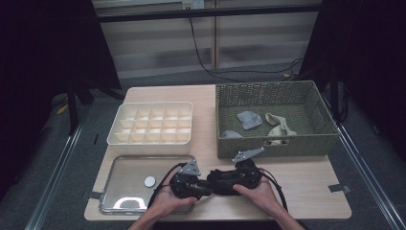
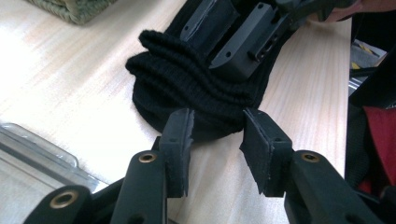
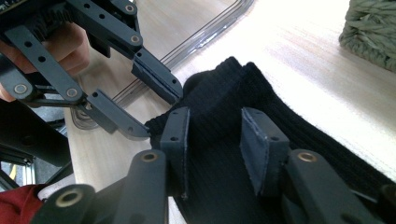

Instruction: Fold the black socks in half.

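Observation:
A black ribbed sock (image 2: 187, 79) lies on the wooden table (image 1: 311, 182) near its front edge, between the two hands. My left gripper (image 2: 217, 123) points right, and its two pads press on the sock's rounded end from either side. The same grip appears from the other side in the right gripper view, where the left gripper (image 3: 161, 112) pinches the edge of the sock (image 3: 224, 88). My right gripper (image 3: 217, 126) points left and hovers low over the sock's middle. Its jaws stand apart with flat fabric below them. In the high view the left gripper (image 1: 203, 188) and right gripper (image 1: 225, 179) meet tip to tip.
A wicker basket (image 1: 273, 146) at the back right holds a grey sock (image 1: 249, 119) and a beige sock (image 1: 280, 125). A white divided organiser (image 1: 117, 136) stands at the back left. A clear tray (image 1: 112, 184) with a white disc (image 1: 150, 181) lies by the left hand.

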A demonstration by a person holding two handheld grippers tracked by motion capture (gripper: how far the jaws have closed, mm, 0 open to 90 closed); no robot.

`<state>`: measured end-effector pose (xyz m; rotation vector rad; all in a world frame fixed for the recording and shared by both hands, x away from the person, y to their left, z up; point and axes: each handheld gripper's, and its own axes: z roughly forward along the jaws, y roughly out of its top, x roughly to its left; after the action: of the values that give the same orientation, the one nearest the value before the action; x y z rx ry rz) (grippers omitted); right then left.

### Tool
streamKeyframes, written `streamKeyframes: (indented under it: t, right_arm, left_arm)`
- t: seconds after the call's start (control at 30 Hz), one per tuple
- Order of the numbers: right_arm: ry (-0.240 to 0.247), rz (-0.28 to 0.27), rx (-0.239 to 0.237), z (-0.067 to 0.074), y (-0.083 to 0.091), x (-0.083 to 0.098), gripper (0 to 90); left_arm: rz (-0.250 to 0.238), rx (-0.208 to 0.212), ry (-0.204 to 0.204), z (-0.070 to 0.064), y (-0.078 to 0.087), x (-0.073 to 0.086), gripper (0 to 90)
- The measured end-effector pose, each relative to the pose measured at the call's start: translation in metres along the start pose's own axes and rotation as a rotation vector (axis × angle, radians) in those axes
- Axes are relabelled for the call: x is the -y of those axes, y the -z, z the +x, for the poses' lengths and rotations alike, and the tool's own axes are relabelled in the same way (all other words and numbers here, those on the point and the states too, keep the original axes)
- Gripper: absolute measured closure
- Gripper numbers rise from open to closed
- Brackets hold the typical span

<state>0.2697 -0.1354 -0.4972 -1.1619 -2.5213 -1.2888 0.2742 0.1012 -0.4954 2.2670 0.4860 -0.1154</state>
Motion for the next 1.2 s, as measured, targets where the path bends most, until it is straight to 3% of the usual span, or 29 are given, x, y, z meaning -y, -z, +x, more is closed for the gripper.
streamKeyframes:
  t: [0.17,0.33,0.4,0.53,0.83,0.93,1.07,1.2]
  right_arm:
    - [0.008,0.0,0.013,0.001,0.0,0.0,83.8]
    - [0.0,-0.029,-0.022,0.002,0.005,-0.004,86.5]
    - [-0.008,-0.051,-0.057,0.004,0.007,-0.008,86.6]
    - [-0.004,-0.064,-0.081,0.009,0.006,-0.011,86.6]
    - [-0.006,-0.016,-0.037,0.002,-0.003,-0.001,85.7]
    - [-0.015,-0.019,-0.039,0.001,-0.004,0.002,84.5]
    - [-0.024,-0.031,-0.046,0.001,-0.001,0.002,76.3]
    - [-0.029,-0.058,-0.04,0.001,0.008,0.001,71.0]
  left_arm:
    - [0.005,0.004,0.002,0.0,-0.001,0.0,61.3]
    - [0.003,0.01,0.011,0.0,-0.002,0.0,61.0]
    - [0.01,0.016,0.005,0.0,-0.003,0.0,61.0]
    - [0.022,0.015,0.004,-0.001,-0.004,-0.001,59.8]
    - [0.016,0.031,0.007,0.0,0.001,-0.001,57.6]
    - [-0.003,0.036,0.03,0.0,0.005,0.0,56.5]
    - [-0.015,0.033,0.058,0.003,0.009,0.0,56.2]
    - [-0.028,0.038,0.059,0.003,0.012,-0.001,55.5]
